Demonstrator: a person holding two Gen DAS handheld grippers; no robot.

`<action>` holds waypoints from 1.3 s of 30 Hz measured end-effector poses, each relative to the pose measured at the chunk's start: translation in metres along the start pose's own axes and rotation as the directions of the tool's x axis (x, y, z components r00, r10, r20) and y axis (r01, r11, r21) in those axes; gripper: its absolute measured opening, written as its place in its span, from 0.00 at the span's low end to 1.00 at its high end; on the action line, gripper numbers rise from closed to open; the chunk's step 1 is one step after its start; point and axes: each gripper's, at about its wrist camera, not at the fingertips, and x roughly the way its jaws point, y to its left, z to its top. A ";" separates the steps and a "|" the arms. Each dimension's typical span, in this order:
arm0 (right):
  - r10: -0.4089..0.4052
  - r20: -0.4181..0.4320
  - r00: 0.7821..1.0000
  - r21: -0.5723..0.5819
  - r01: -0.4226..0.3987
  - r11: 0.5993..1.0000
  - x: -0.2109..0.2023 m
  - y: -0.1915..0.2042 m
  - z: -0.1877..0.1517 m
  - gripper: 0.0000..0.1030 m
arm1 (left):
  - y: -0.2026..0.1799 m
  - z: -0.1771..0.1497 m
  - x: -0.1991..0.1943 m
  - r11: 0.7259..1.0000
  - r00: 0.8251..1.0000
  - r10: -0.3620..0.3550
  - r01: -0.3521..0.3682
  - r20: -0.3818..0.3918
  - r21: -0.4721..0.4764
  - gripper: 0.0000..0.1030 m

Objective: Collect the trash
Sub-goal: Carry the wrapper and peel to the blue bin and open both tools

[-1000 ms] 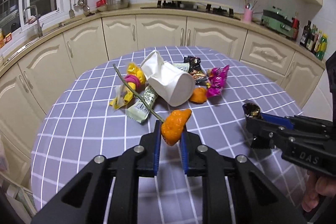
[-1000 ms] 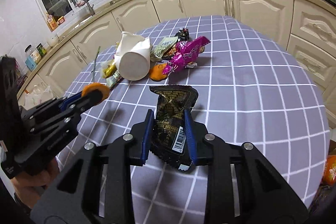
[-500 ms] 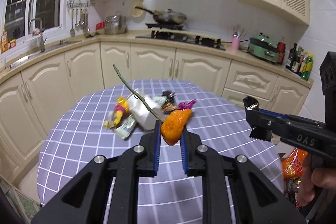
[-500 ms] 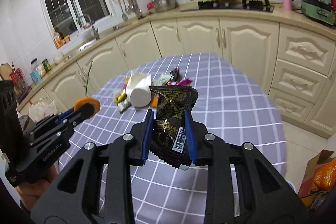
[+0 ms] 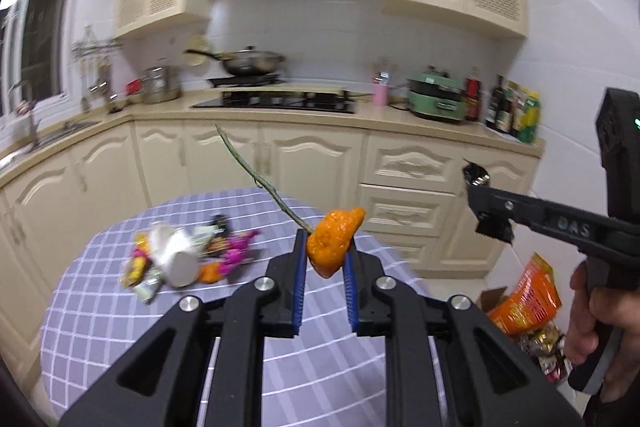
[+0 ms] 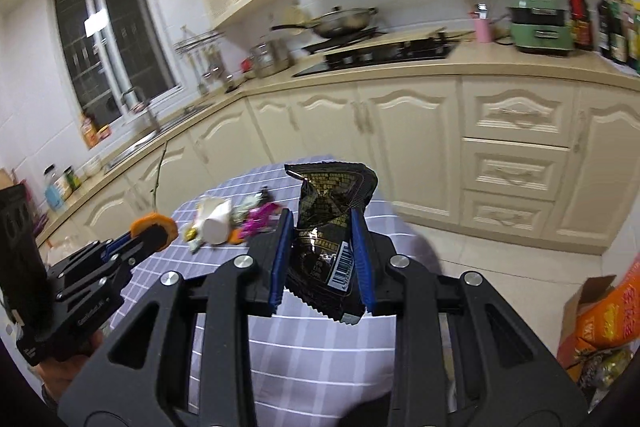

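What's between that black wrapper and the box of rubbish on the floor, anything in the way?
Nothing visible. The black wrapper, clamped in the right gripper, hangs beyond the table edge; only bare floor lies between it and the cardboard box at lower right.

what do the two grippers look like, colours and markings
Both grippers, left and right, are black angular frames with blue ribbed pads and silver bolts. The right one shows raised "DAS" lettering and a green light on its black handle block. No sleeves show.

Left gripper [image 5: 325, 259] and right gripper [image 6: 323, 259] both clamped, raised side by side
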 end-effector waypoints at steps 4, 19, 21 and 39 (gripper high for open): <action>-0.082 -0.017 0.996 0.082 0.083 0.993 -0.015 -0.054 -0.014 0.28 | -0.042 -0.003 0.014 0.996 0.997 -0.077 0.078 -0.026 0.044 0.15; -0.295 -0.243 0.924 0.370 0.369 0.852 -0.041 -0.244 -0.118 0.28 | -0.203 -0.083 0.119 0.907 0.885 -0.327 0.393 -0.332 0.154 0.16; -0.289 -0.269 0.919 0.391 0.378 0.839 -0.038 -0.256 -0.131 0.28 | -0.219 -0.098 0.133 0.892 0.859 -0.340 0.424 -0.382 0.159 0.16; -0.194 -0.435 0.879 0.522 0.421 0.741 0.016 -0.334 -0.205 0.34 | -0.289 -0.220 0.258 0.832 0.635 -0.304 0.540 -0.710 0.127 0.21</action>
